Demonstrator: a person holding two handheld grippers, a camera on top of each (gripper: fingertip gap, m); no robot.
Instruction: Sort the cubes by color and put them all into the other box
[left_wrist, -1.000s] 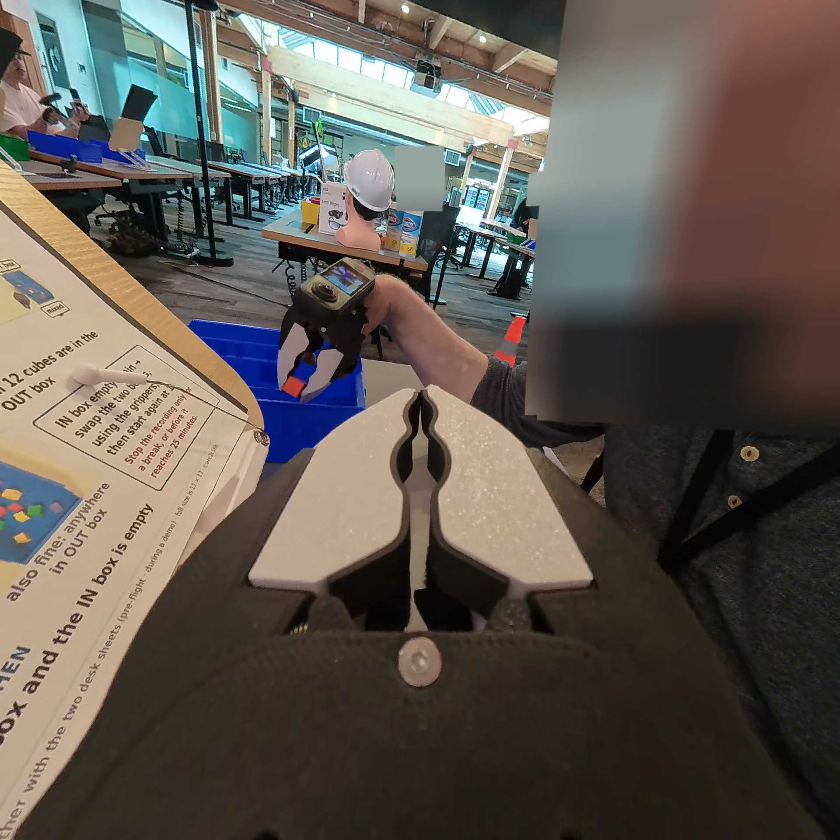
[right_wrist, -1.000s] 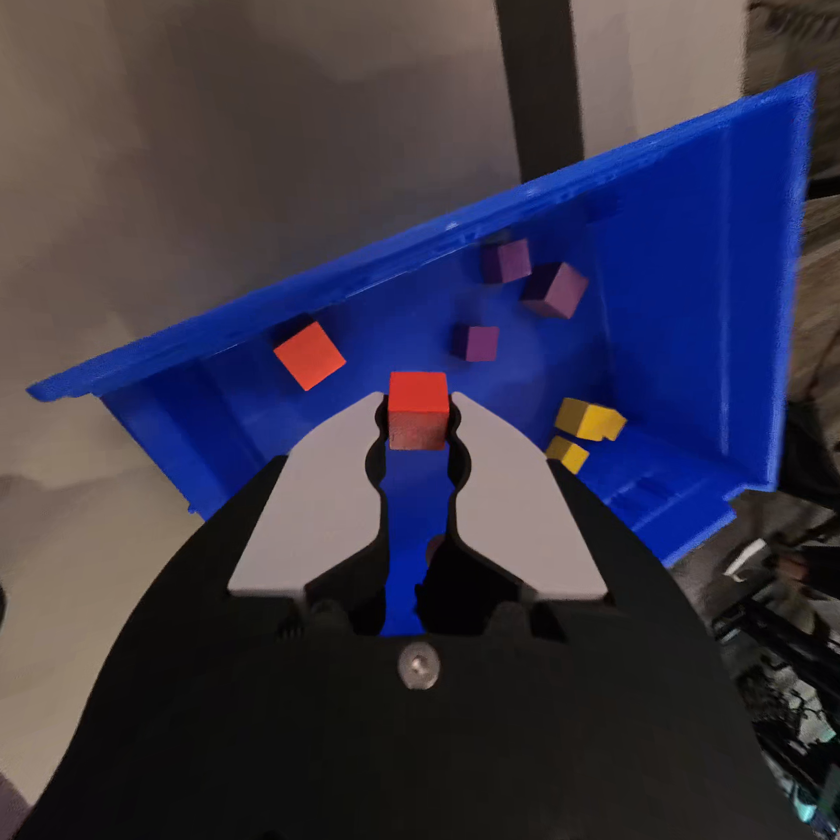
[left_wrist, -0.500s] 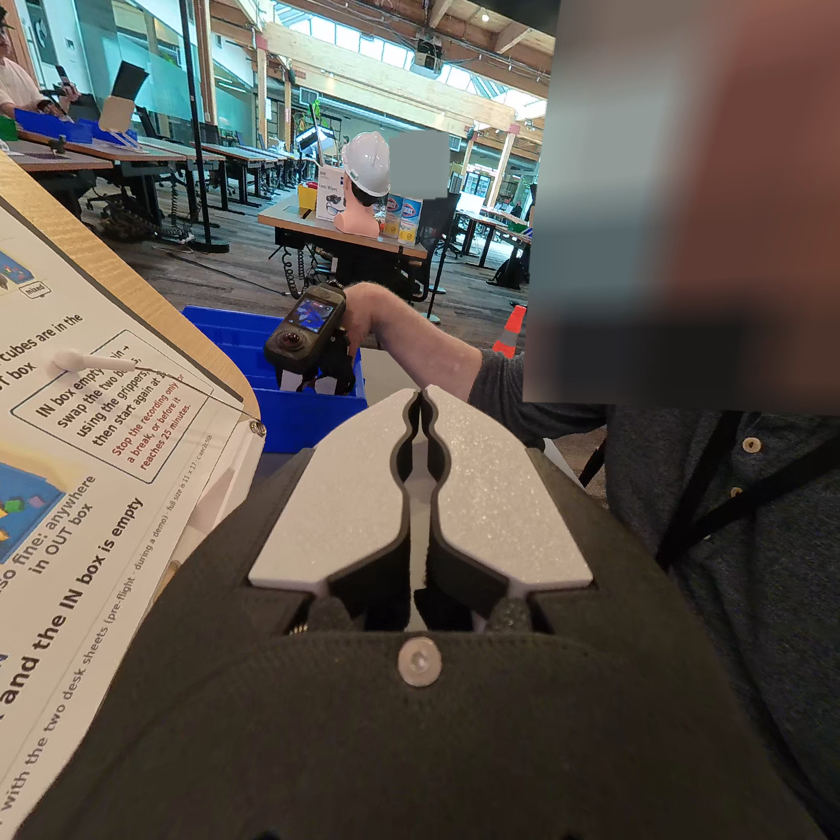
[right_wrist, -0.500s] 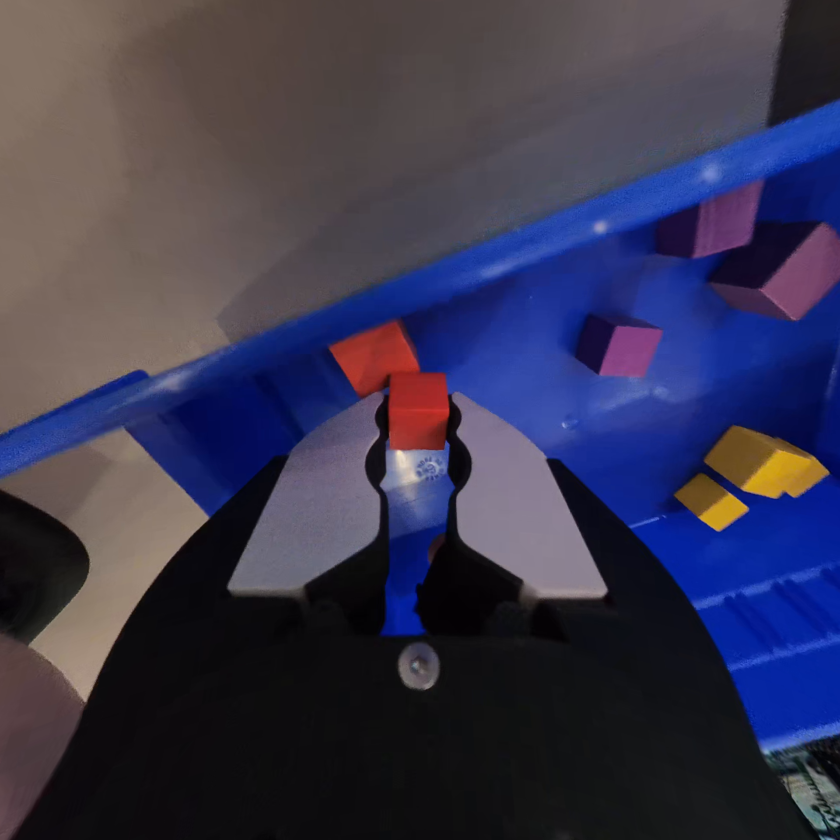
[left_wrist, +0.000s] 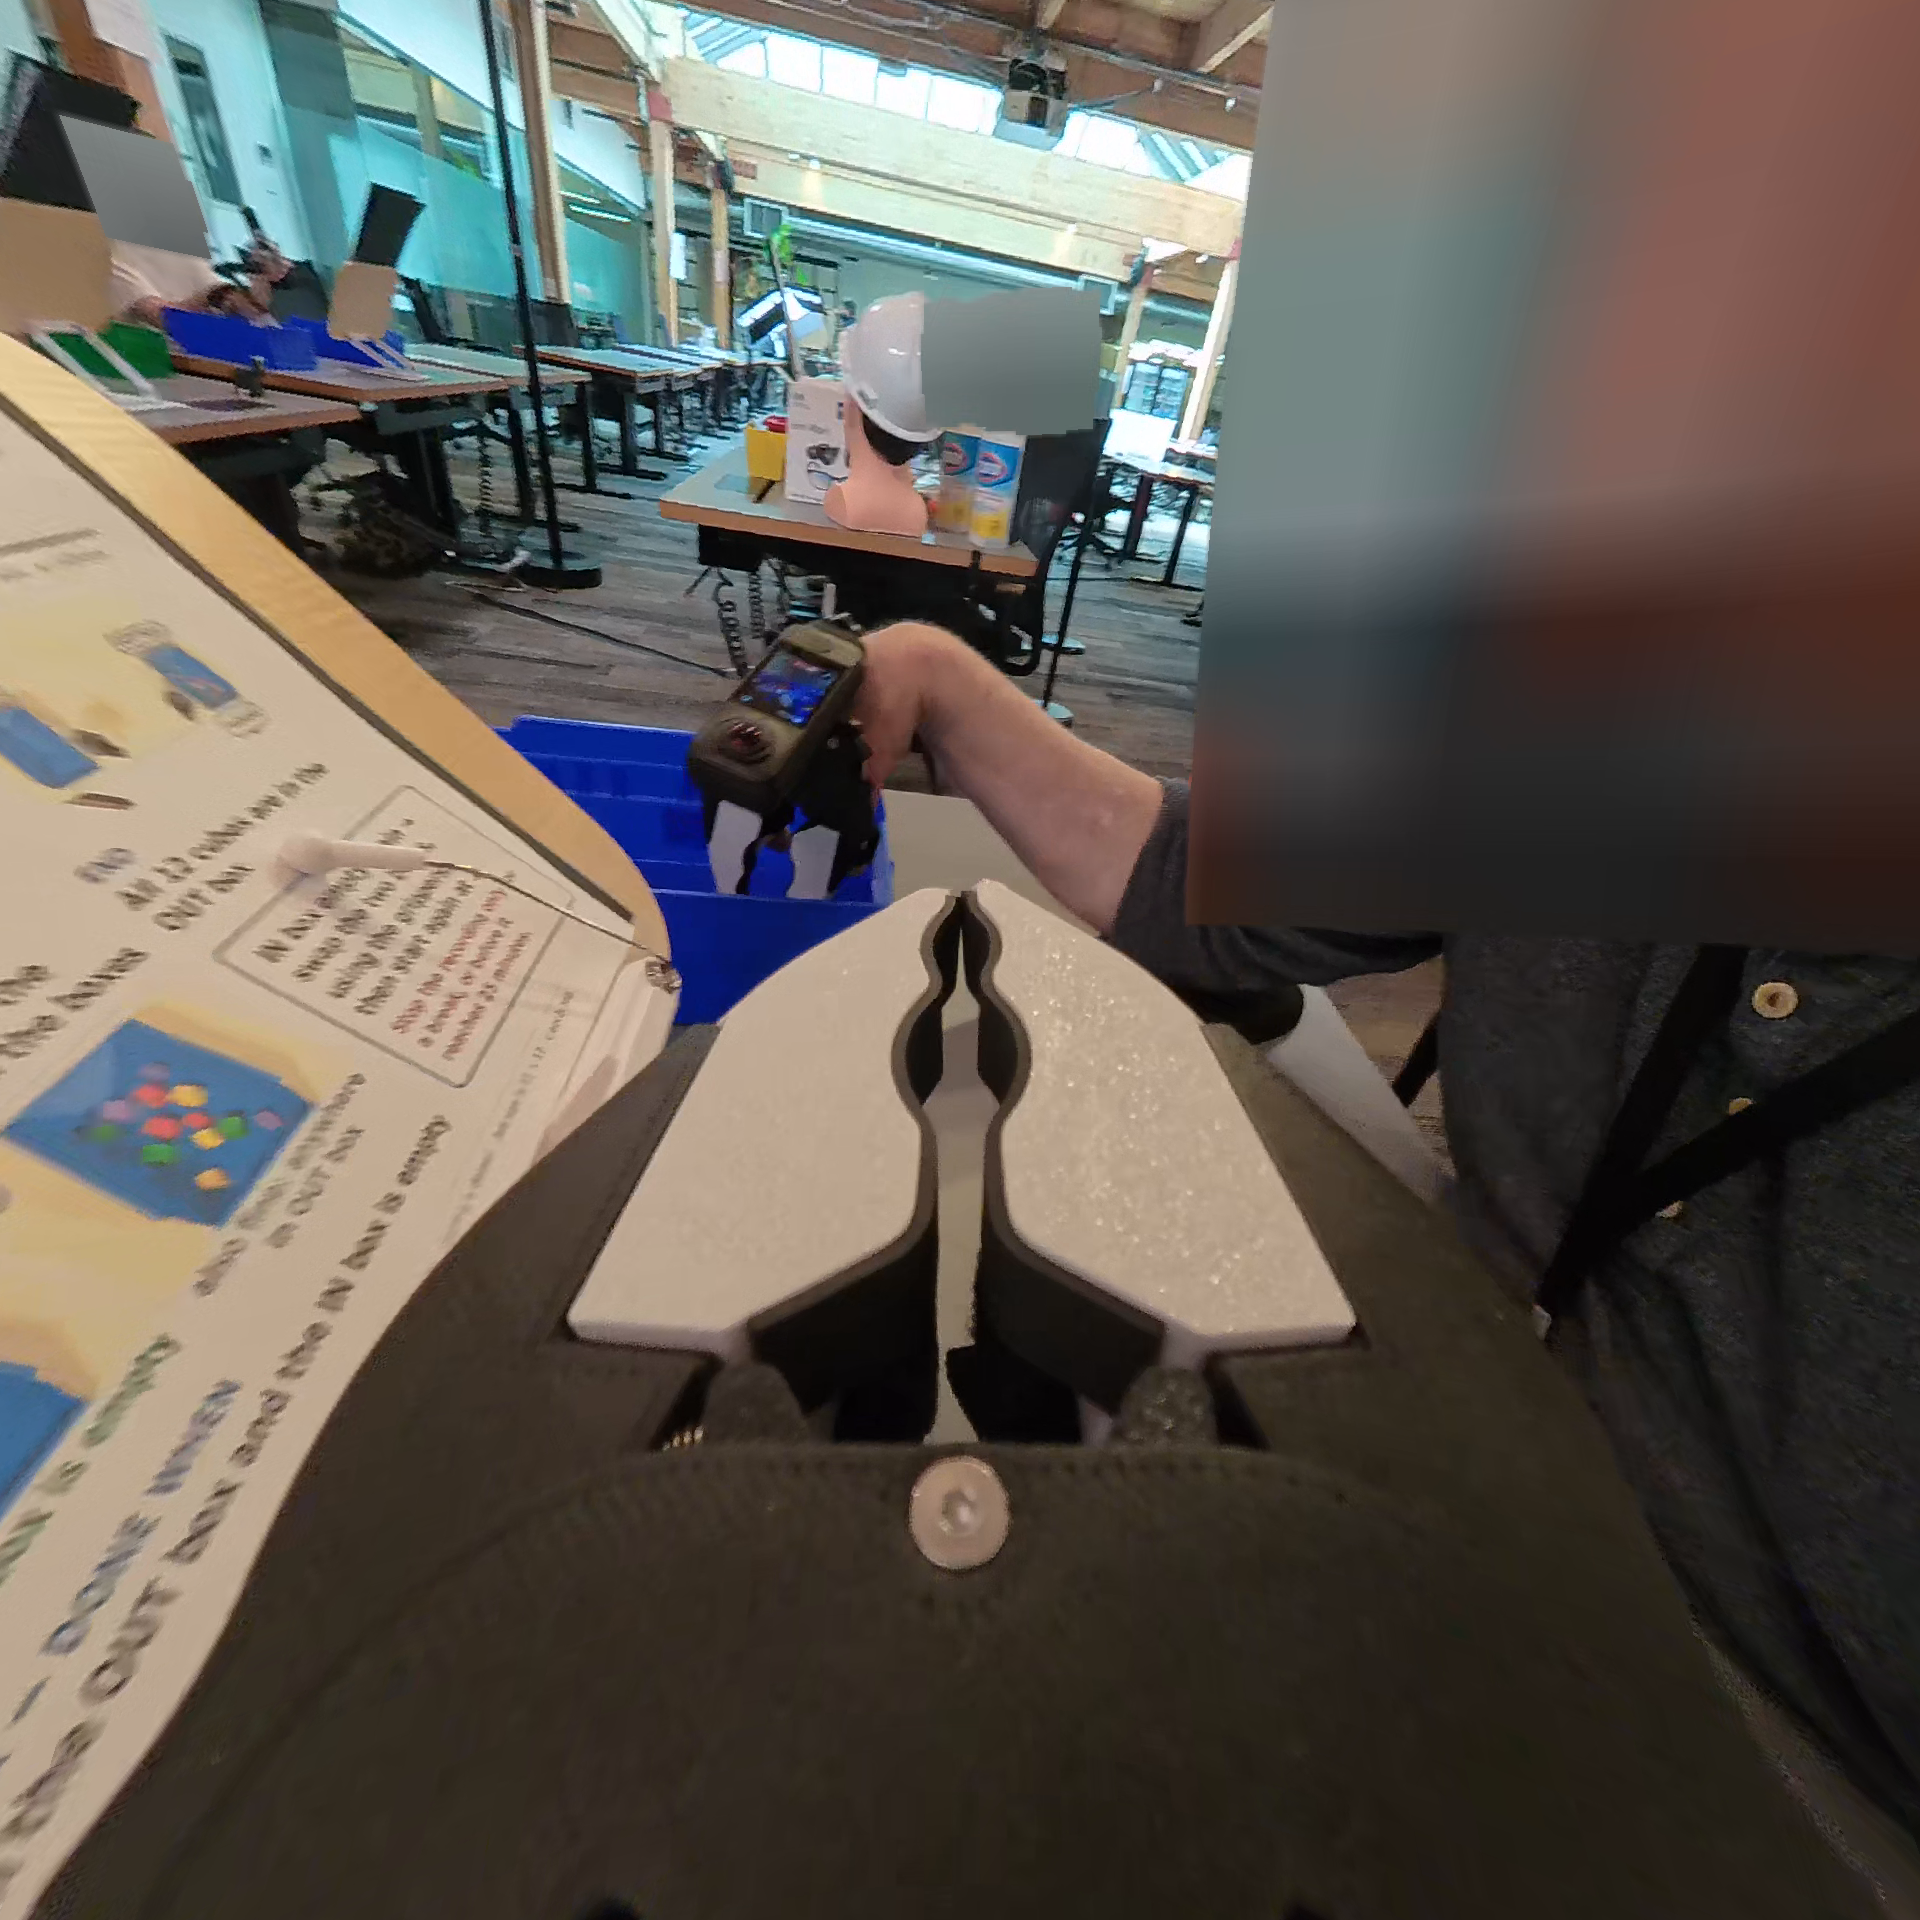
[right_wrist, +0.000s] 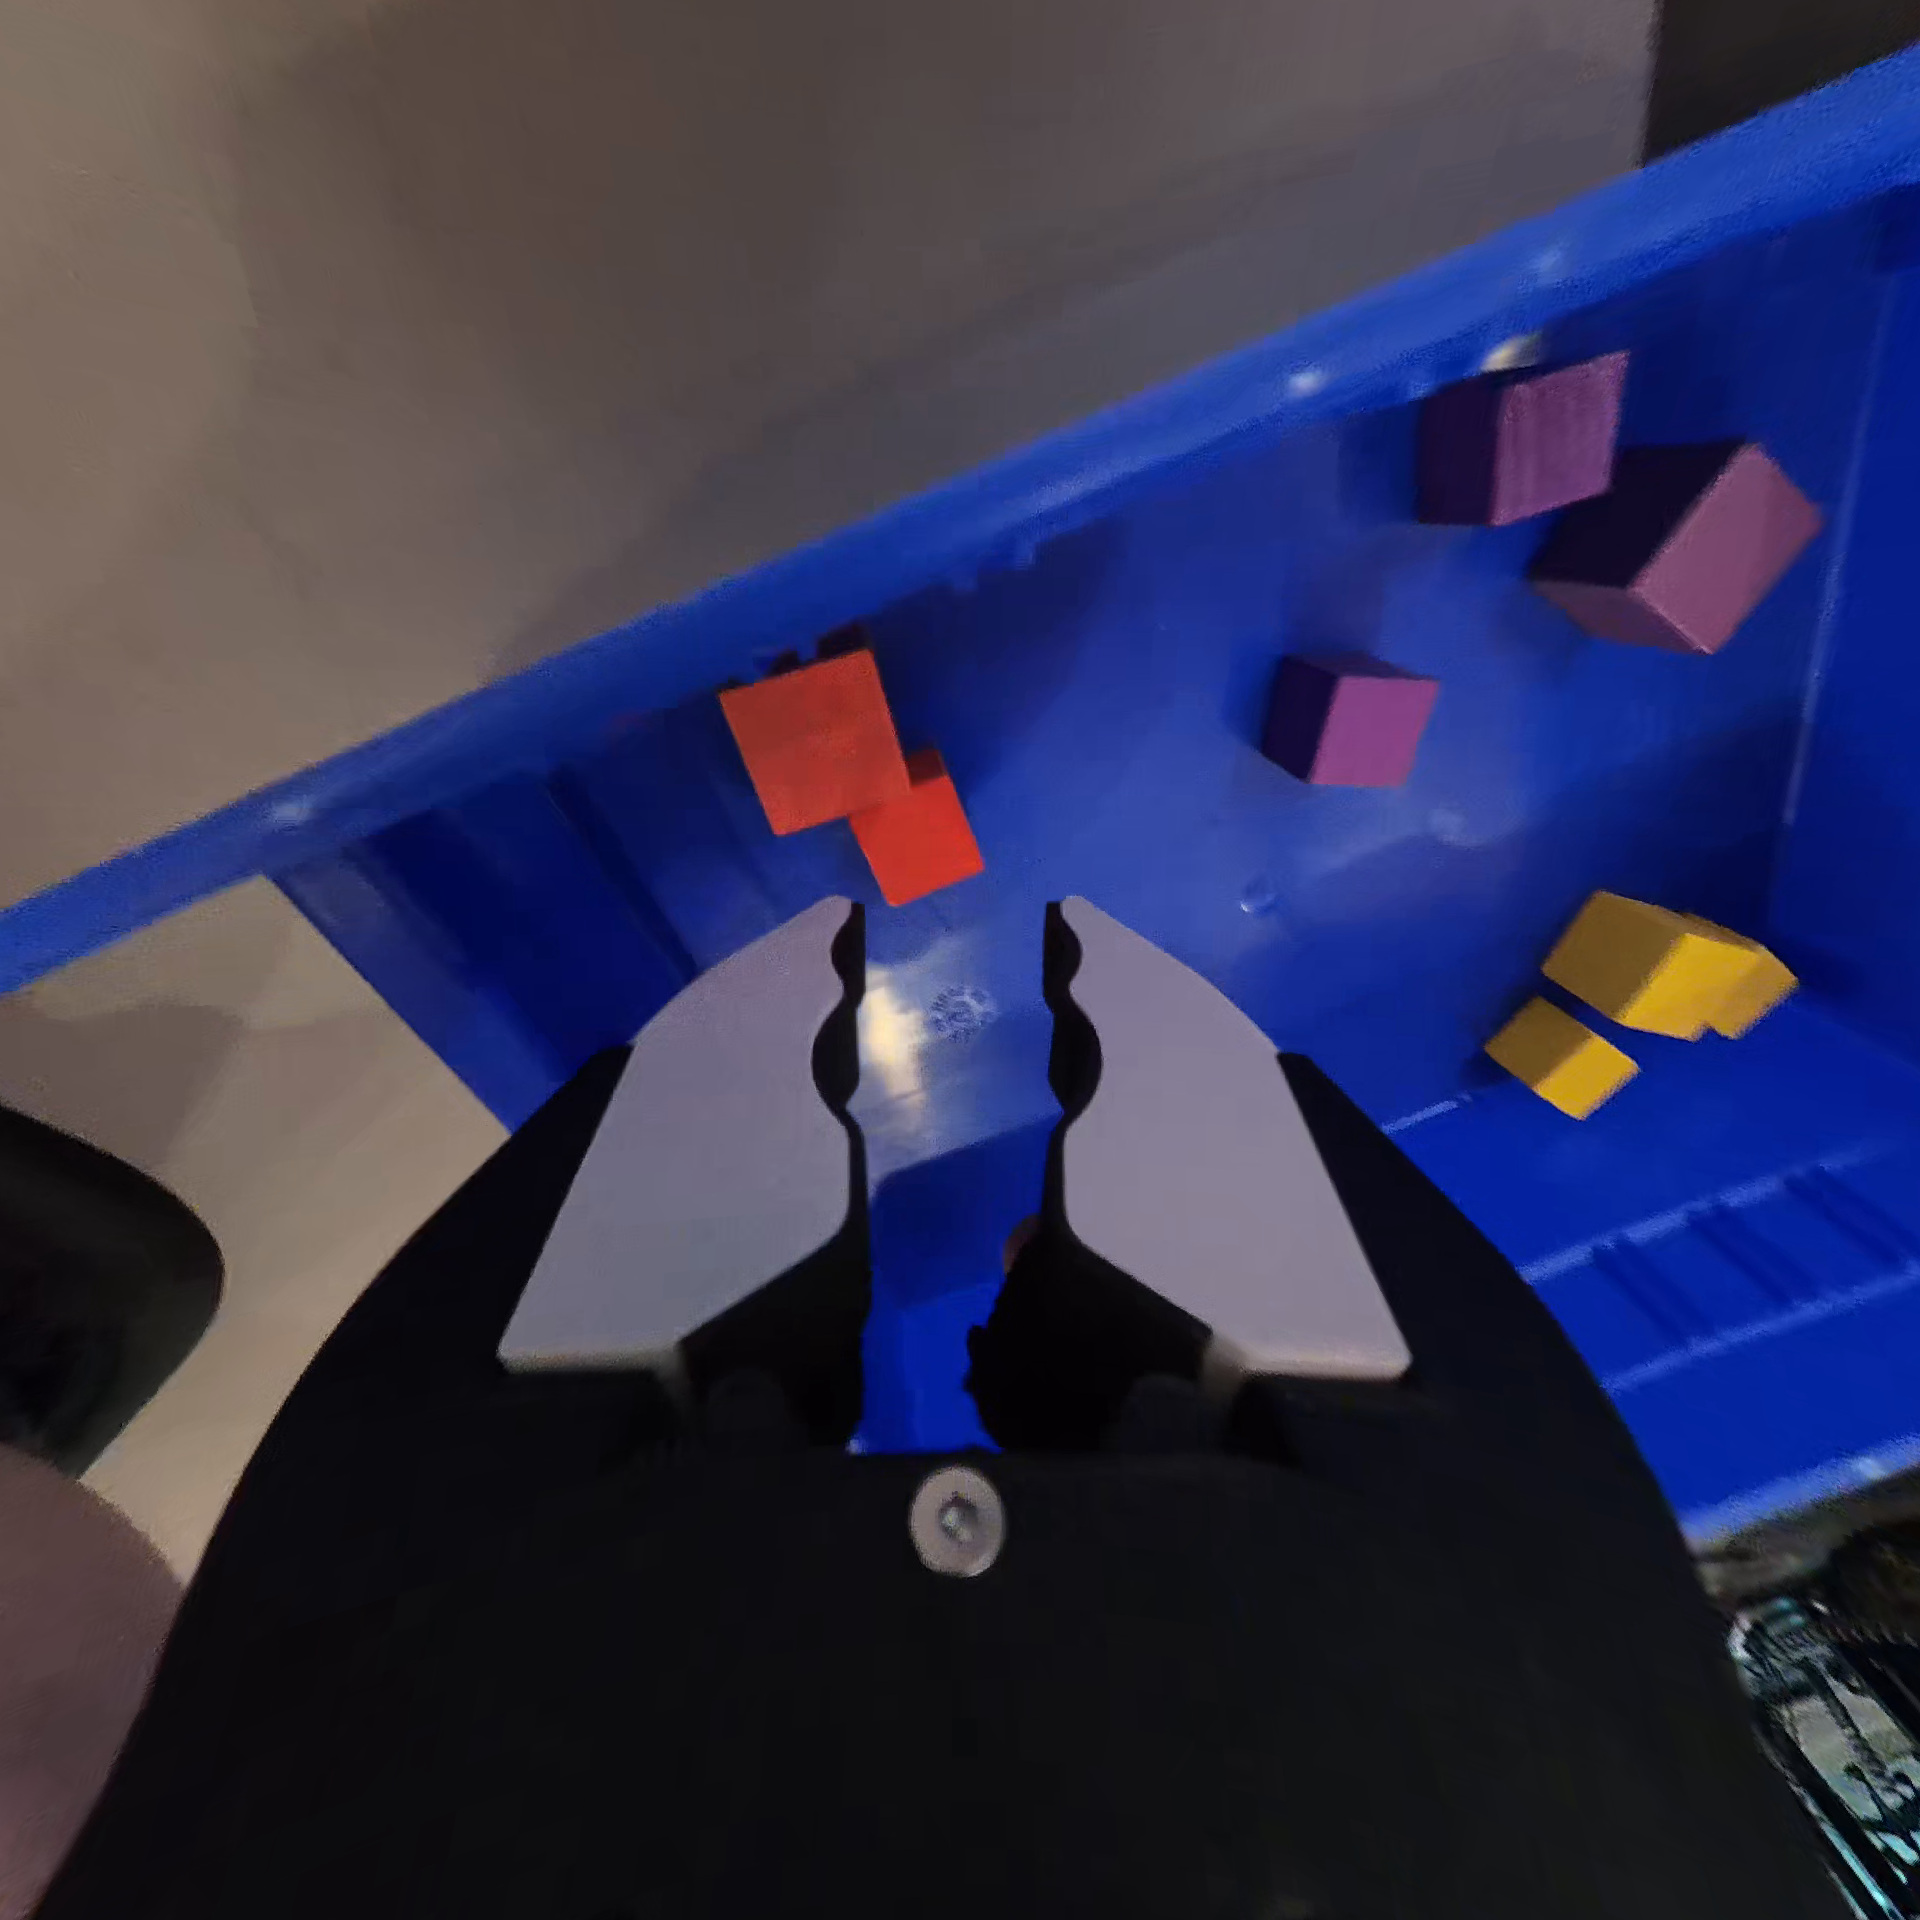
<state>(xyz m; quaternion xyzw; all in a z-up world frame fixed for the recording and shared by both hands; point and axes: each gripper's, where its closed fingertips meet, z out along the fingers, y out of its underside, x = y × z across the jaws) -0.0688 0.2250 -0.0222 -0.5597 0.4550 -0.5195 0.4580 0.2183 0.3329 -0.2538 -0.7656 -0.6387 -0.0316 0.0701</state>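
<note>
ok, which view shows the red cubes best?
Right wrist view. The two red cubes lie touching inside the blue box, just beyond the open right gripper. In the left wrist view the box wall and right gripper hide them.

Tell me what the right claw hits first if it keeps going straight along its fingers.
Probably the bare blue floor of the box. The open, empty right claw points at it, with the nearer red cube just left of that line; depth is hard to judge.
</note>
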